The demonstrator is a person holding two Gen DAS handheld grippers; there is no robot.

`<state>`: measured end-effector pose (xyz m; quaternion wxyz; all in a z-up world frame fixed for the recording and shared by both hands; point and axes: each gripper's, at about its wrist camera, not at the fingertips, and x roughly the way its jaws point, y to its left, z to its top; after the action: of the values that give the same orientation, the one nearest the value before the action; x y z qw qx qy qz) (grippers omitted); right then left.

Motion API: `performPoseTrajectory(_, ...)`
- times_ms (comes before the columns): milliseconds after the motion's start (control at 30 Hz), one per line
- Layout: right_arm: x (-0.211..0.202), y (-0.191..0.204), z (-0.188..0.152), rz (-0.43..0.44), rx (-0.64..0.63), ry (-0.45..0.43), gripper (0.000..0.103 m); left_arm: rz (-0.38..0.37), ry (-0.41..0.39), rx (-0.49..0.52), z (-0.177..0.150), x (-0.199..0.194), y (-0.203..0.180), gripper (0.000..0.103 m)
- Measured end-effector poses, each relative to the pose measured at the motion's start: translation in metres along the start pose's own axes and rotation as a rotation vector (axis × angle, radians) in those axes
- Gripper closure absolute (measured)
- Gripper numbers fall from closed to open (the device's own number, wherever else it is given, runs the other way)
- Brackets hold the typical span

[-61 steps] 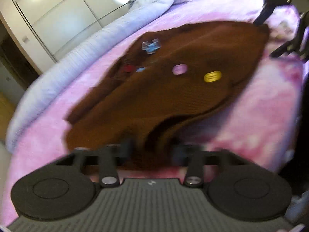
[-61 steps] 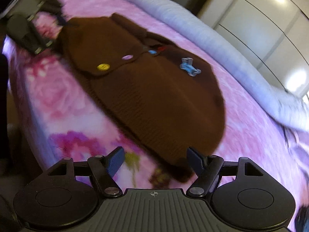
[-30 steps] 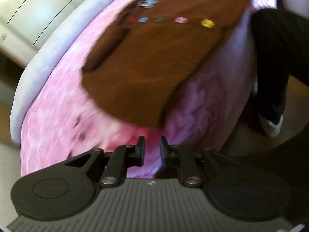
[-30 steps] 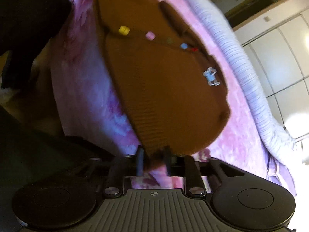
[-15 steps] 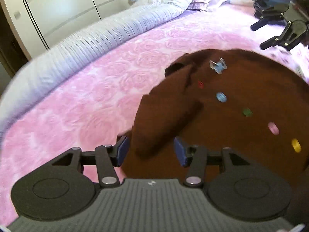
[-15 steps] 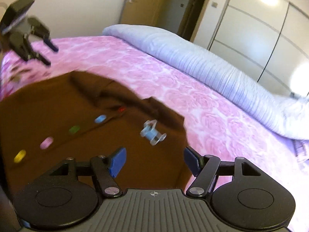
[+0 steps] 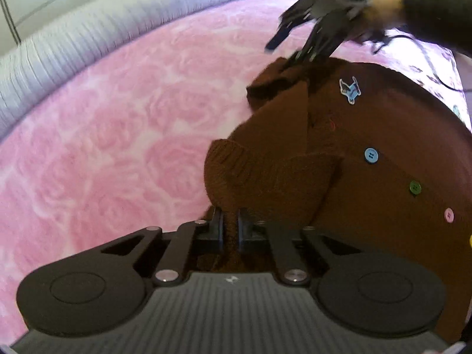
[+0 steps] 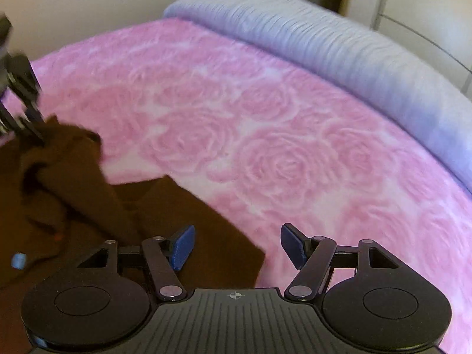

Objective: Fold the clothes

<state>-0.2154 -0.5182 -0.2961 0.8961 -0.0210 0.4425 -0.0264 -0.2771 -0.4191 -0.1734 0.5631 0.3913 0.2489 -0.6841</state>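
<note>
Left wrist: left gripper (image 7: pixel 230 229) jaws clamped on brown cardigan (image 7: pixel 368 183) sleeve edge; right gripper (image 8: pixel 236 246) jaws apart, apparently over hem corner.

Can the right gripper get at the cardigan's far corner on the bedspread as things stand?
Probably yes. The right gripper stands open with nothing between its pads, and the brown cardigan has its corner lying flat on the pink bedspread just ahead of it, uncovered. The left gripper is clamped elsewhere on a sleeve.
</note>
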Motion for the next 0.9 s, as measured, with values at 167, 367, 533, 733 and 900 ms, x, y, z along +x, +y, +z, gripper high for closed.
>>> performPoseTrajectory(167,0.005,-0.010,0.001,0.115,0.031,0.036,0.097,0.107,-0.093,0.040,0.027,-0.020,0.024,0.097)
performPoseTrajectory(367,-0.068,-0.029,-0.003,-0.244,0.109,-0.250,0.097,0.446,-0.180,0.042,0.069,0.019,0.064,0.078)
performPoseTrajectory(533,-0.054,-0.034,-0.016,-0.463,0.200,-0.173,0.083,0.421,-0.129,-0.150,0.048,0.042,0.088,0.067)
performPoseTrajectory(733,-0.044,-0.009,-0.040,-0.321,0.189,-0.144,0.048,0.233,-0.105,-0.215,0.021,0.052,0.083,0.063)
performPoseTrajectory(900,-0.015,-0.026,-0.056,-0.245,0.300,-0.038,0.048,0.214,-0.074,-0.185,0.038,0.089,0.084,0.064)
